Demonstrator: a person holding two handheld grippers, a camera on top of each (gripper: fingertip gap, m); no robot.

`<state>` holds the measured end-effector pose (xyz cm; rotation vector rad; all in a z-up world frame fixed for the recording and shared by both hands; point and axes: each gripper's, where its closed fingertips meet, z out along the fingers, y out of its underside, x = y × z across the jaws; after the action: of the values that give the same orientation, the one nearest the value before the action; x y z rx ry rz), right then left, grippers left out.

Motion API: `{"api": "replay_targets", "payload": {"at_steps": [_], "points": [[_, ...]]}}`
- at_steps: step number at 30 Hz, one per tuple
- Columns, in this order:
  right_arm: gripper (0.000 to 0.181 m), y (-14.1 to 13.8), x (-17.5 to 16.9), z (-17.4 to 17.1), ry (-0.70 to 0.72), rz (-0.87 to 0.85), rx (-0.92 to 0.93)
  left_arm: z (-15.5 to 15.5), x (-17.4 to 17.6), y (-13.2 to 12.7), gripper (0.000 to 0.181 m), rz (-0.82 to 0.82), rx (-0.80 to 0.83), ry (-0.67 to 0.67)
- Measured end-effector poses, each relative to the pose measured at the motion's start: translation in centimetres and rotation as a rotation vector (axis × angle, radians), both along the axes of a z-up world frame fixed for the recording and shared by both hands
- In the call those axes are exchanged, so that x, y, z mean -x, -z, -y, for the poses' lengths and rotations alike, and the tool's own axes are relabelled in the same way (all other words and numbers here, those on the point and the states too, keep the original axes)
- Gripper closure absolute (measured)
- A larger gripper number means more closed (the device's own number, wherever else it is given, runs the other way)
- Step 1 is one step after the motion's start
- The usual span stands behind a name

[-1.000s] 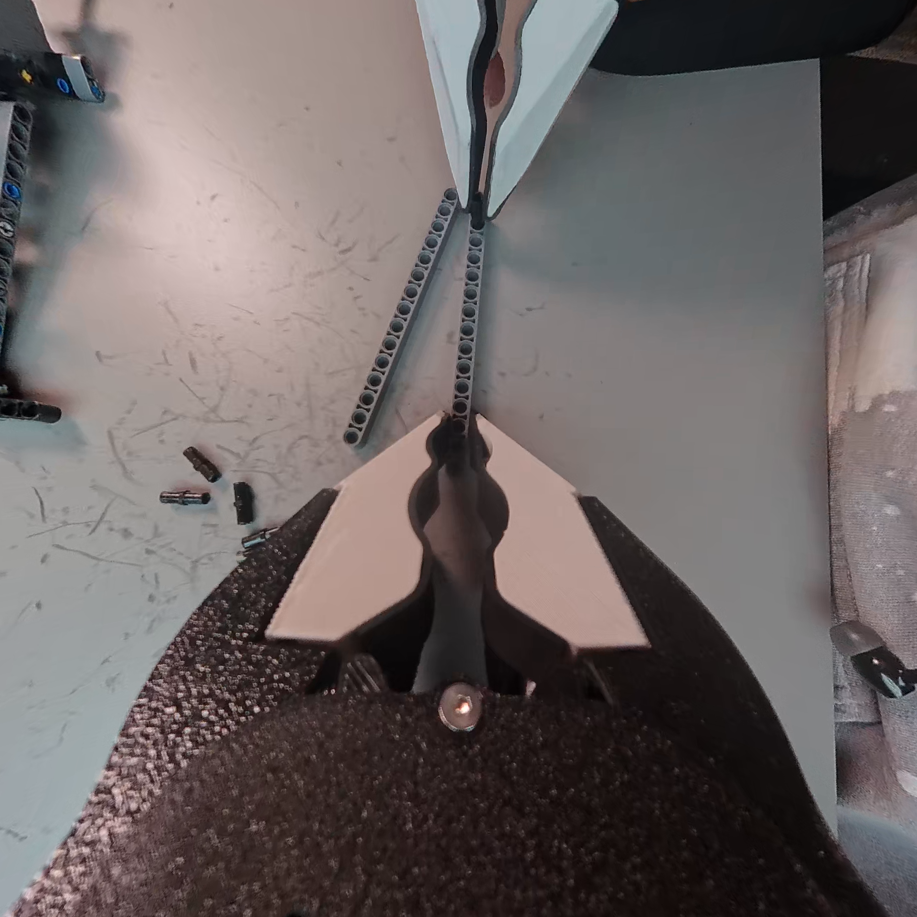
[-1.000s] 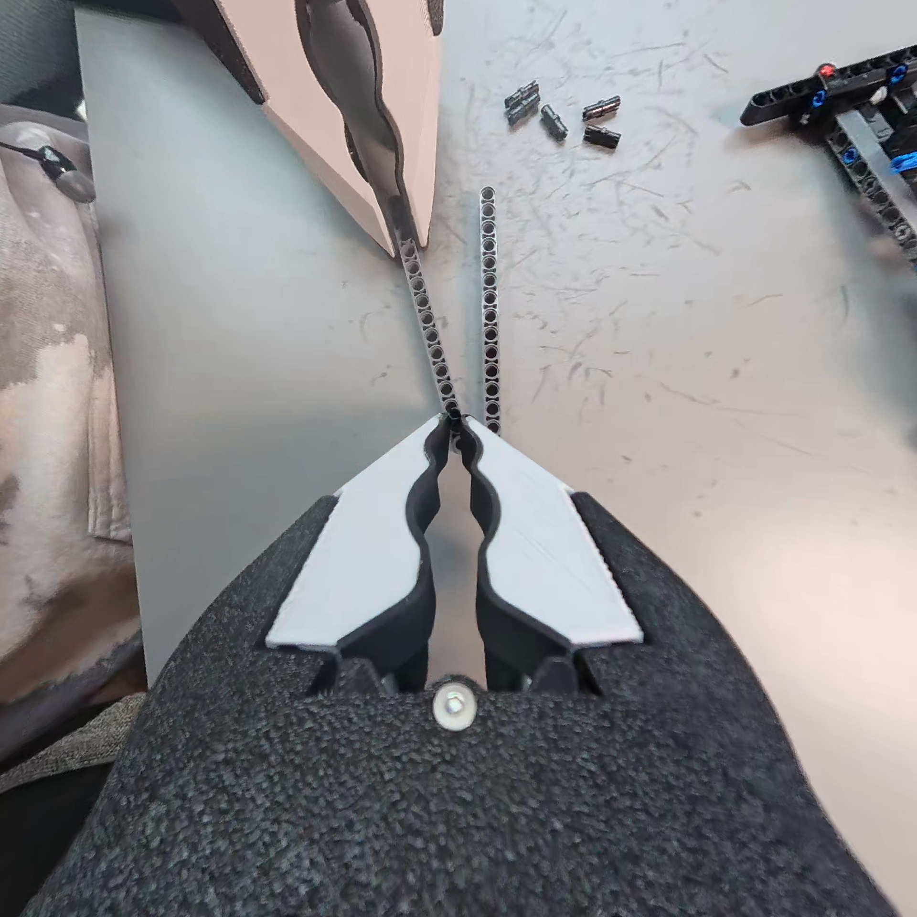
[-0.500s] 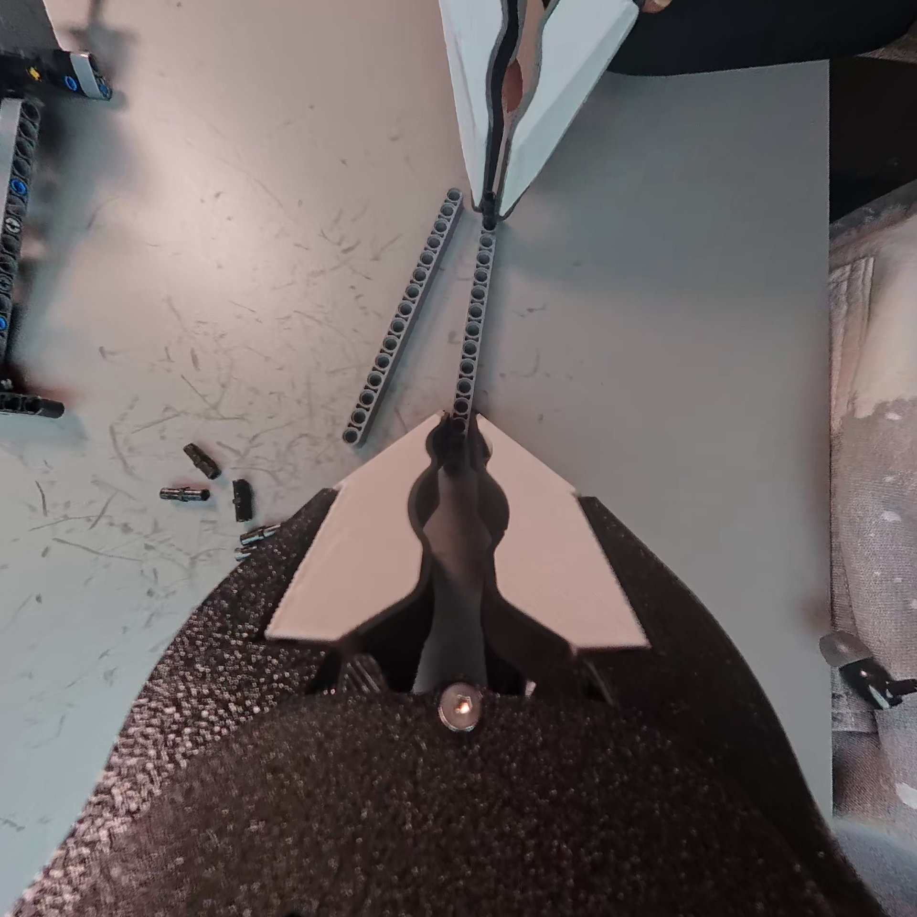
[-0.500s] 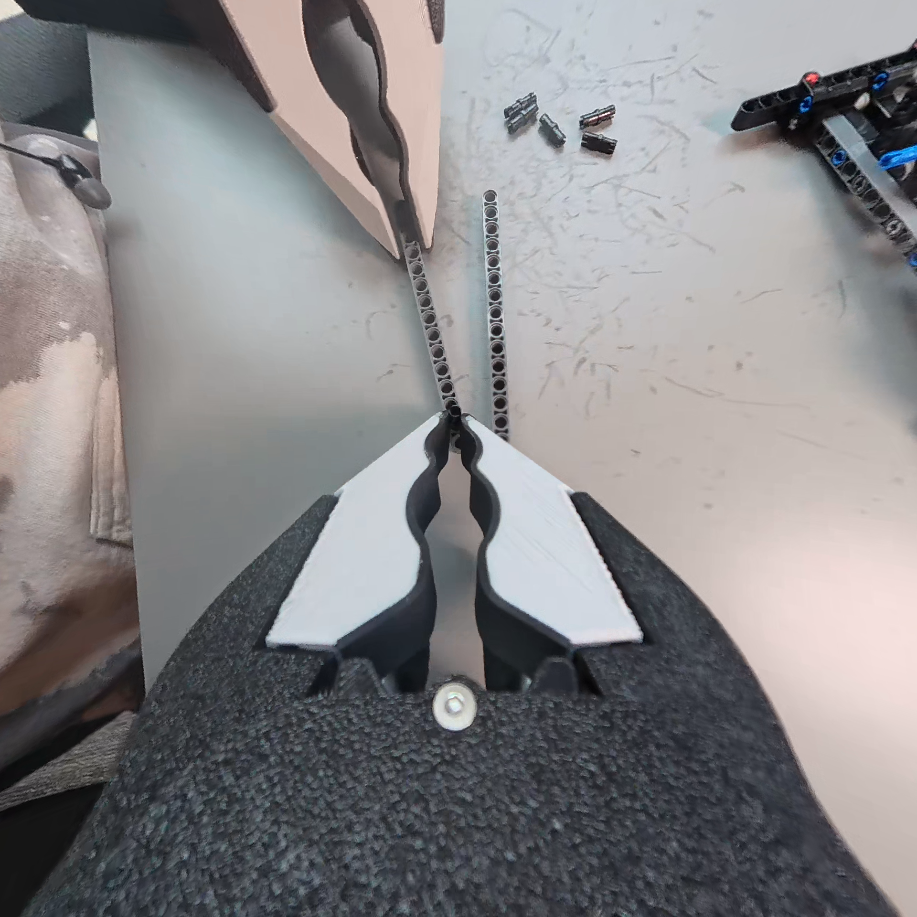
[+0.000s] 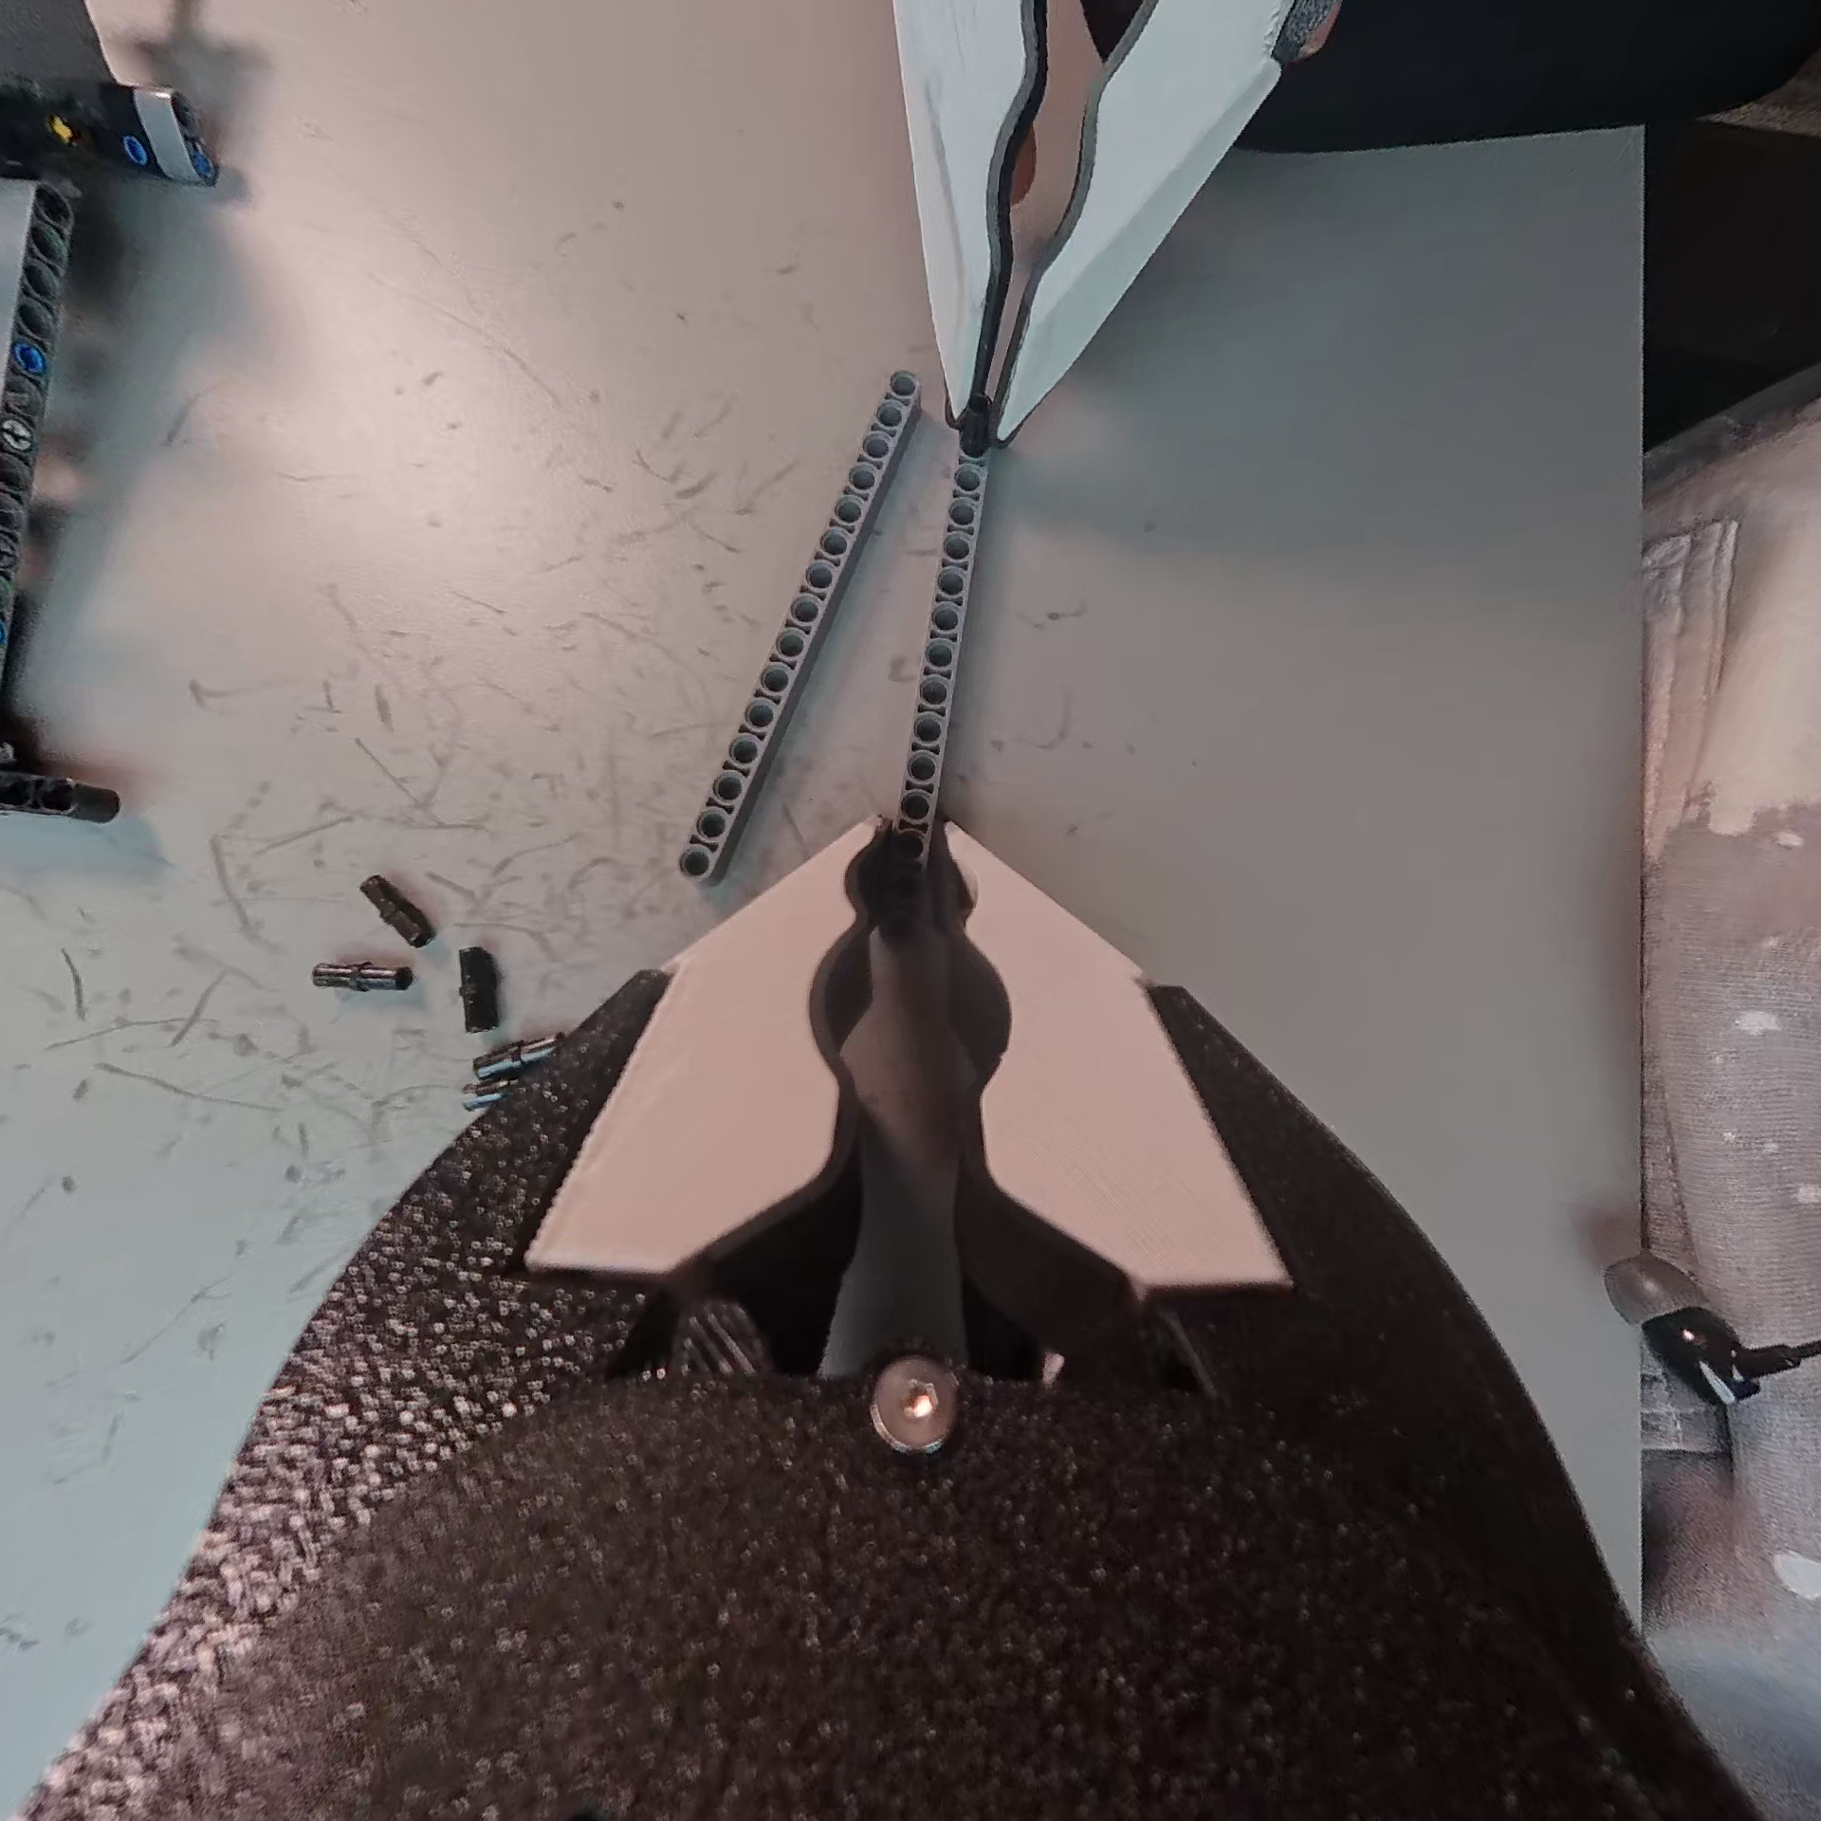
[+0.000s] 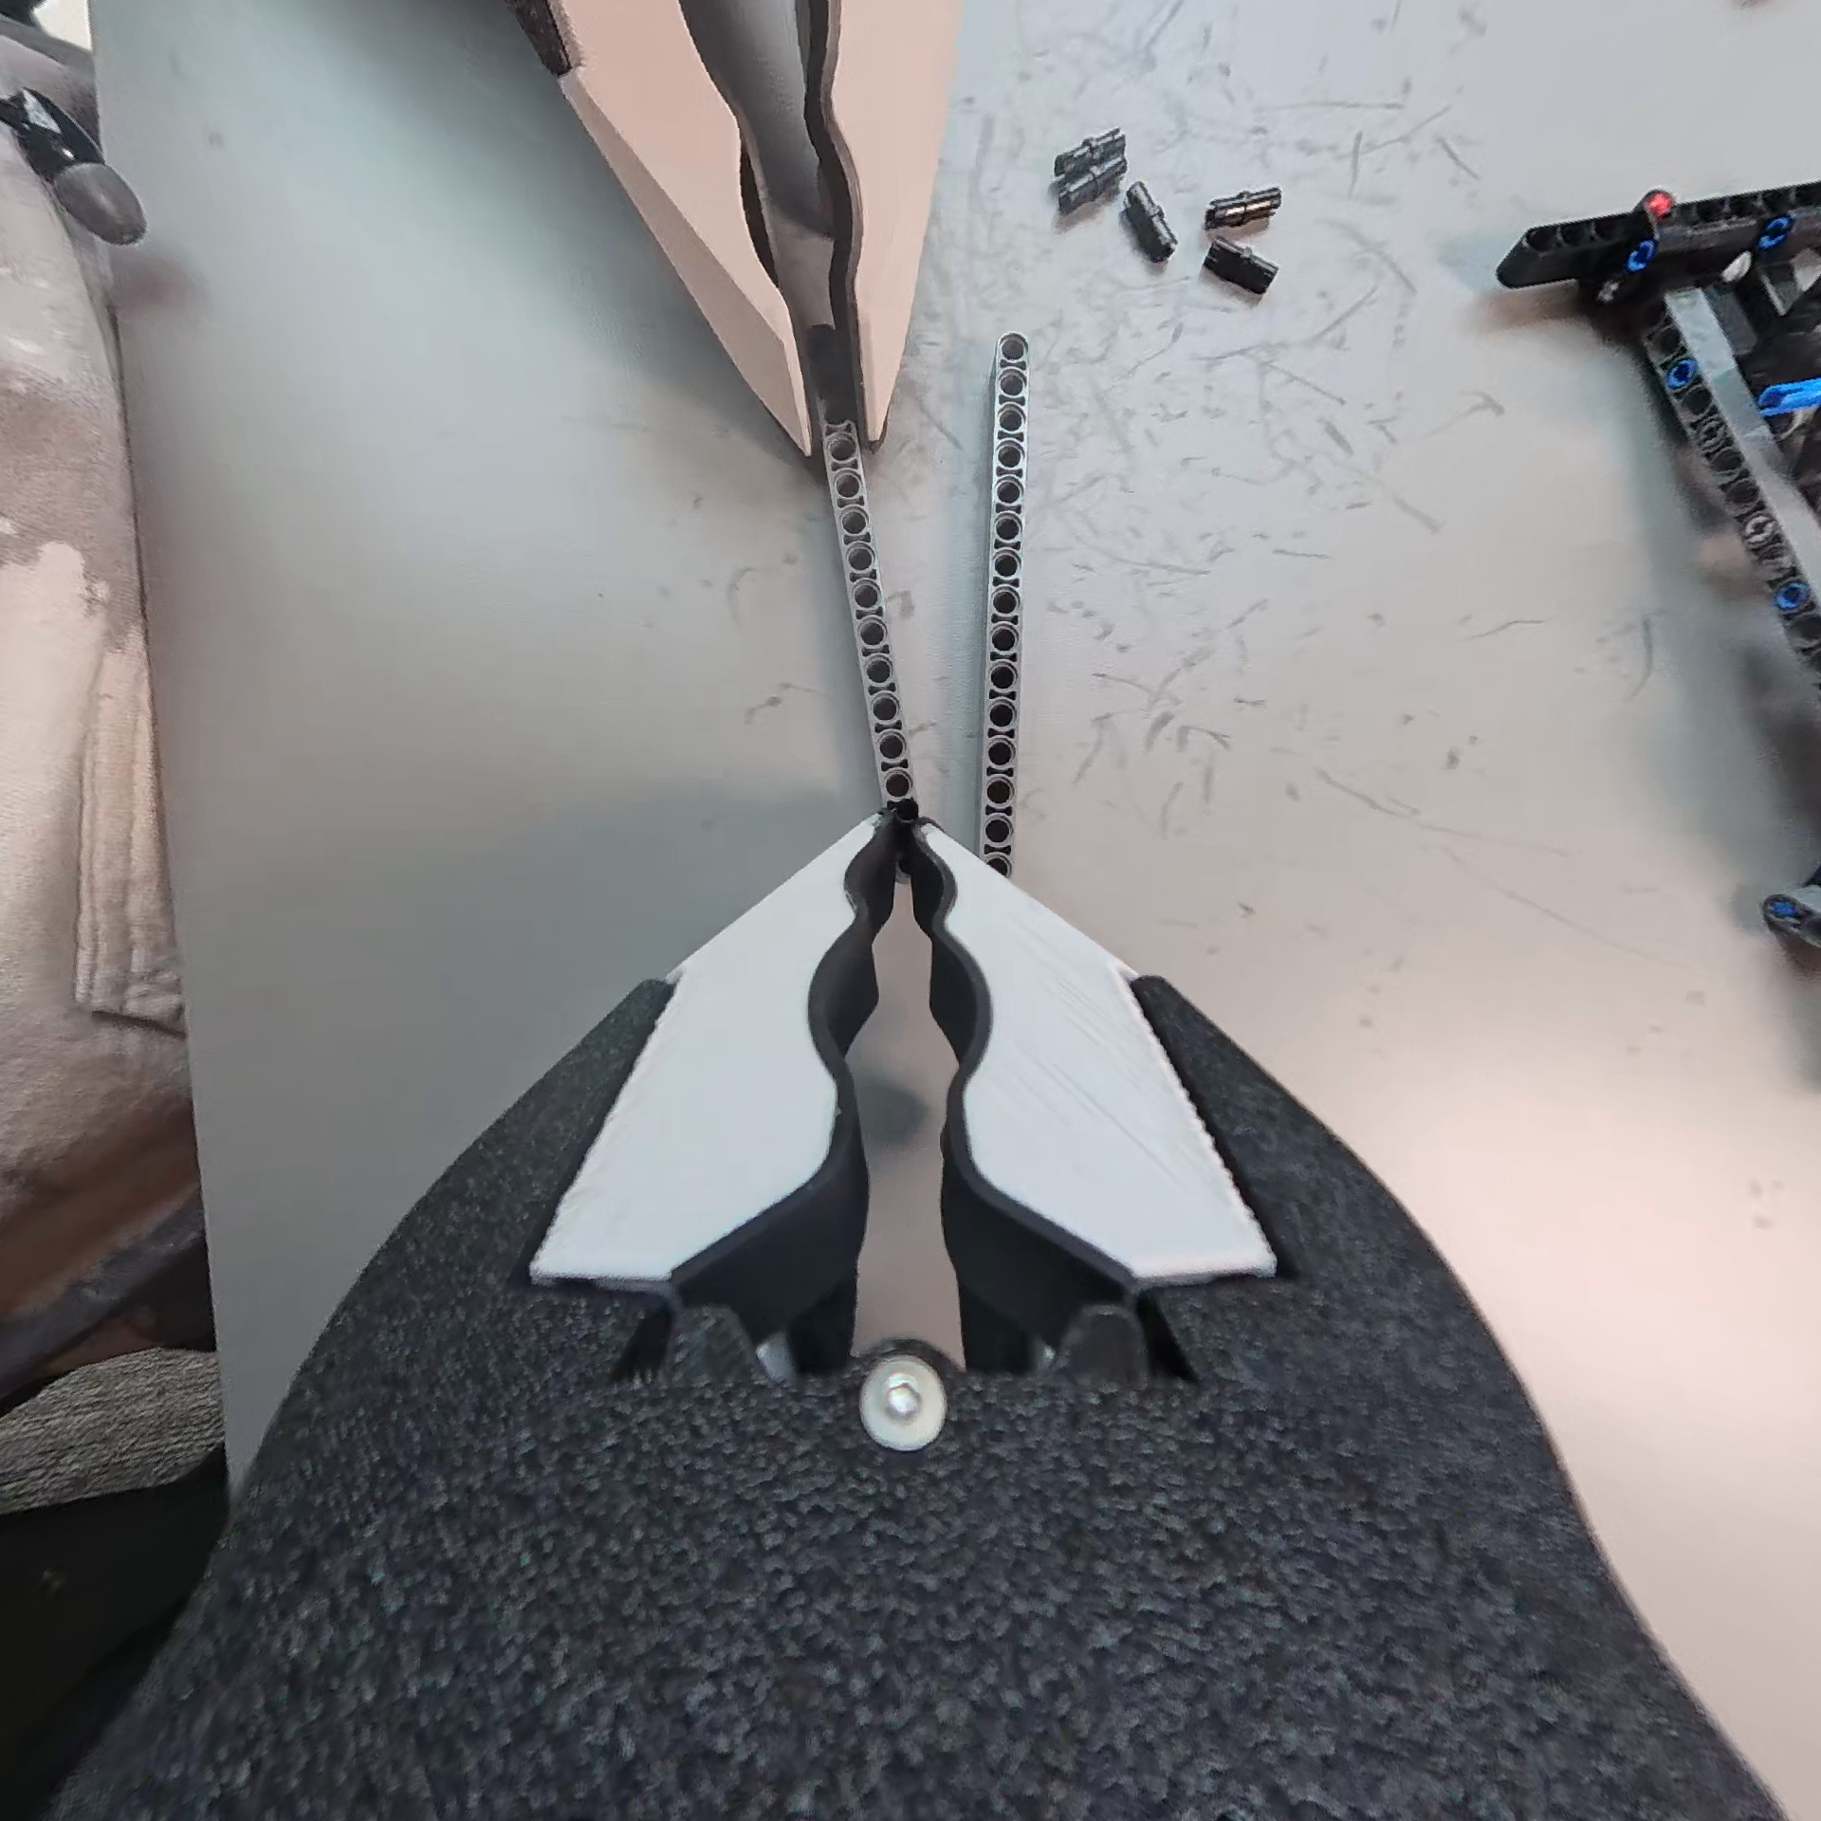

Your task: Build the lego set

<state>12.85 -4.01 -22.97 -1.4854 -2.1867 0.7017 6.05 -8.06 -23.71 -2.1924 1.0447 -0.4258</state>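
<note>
Left gripper (image 5: pixel 909 838) pinched on near end of grey holed beam (image 5: pixel 941 631), long axis running straight up frame centre. Right gripper (image 6: pixel 902 823) nipped on small black pin (image 6: pixel 903 814) at beam's opposite end hole. Second beam (image 5: pixel 803 631) lying loose alongside, left of centre.

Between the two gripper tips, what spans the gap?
The held grey beam spans it, from the left gripper to the right gripper, which pinches a black pin; clearest in the left wrist view.
</note>
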Motion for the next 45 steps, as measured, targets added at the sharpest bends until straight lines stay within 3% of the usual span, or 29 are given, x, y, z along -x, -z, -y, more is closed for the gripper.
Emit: {"api": "replay_targets", "payload": {"at_steps": [8, 13, 28, 33, 37, 41, 45], "points": [[0.177, -0.1, 0.1, -0.4, -0.014, 0.071, -0.034, 0.0, 0.0, 0.0, 0.173, -0.005, -0.008, 0.003], [0.167, -2.0, 0.4, -0.5, -0.026, 0.035, -0.059, 0.0, 0.0, 0.0, 0.173, -0.006, -0.009, 0.004], [0.179, -0.4, 0.8, -0.4, -0.122, 0.199, -0.152, 0.0, 0.0, 0.0, 0.173, -0.004, -0.009, 0.011], [0.177, -0.5, 1.0, -0.3, -0.096, 0.131, -0.127, 0.2, 0.1, 0.0, 0.173, 0.000, -0.010, 0.033], [0.158, -1.8, 1.9, -0.5, -0.012, 0.000, -0.020, 0.2, 0.7, -1.4, 0.165, 0.069, -0.015, 0.053], [0.158, -3.4, 2.5, -1.5, 0.074, -0.158, -0.001, -1.1, 4.5, -5.1, 0.163, 0.190, -0.069, -0.042], [0.158, -3.9, 2.4, -2.2, 0.136, -0.259, -0.003, -2.7, 10.0, -4.4, 0.162, 0.153, -0.078, -0.215]]}}
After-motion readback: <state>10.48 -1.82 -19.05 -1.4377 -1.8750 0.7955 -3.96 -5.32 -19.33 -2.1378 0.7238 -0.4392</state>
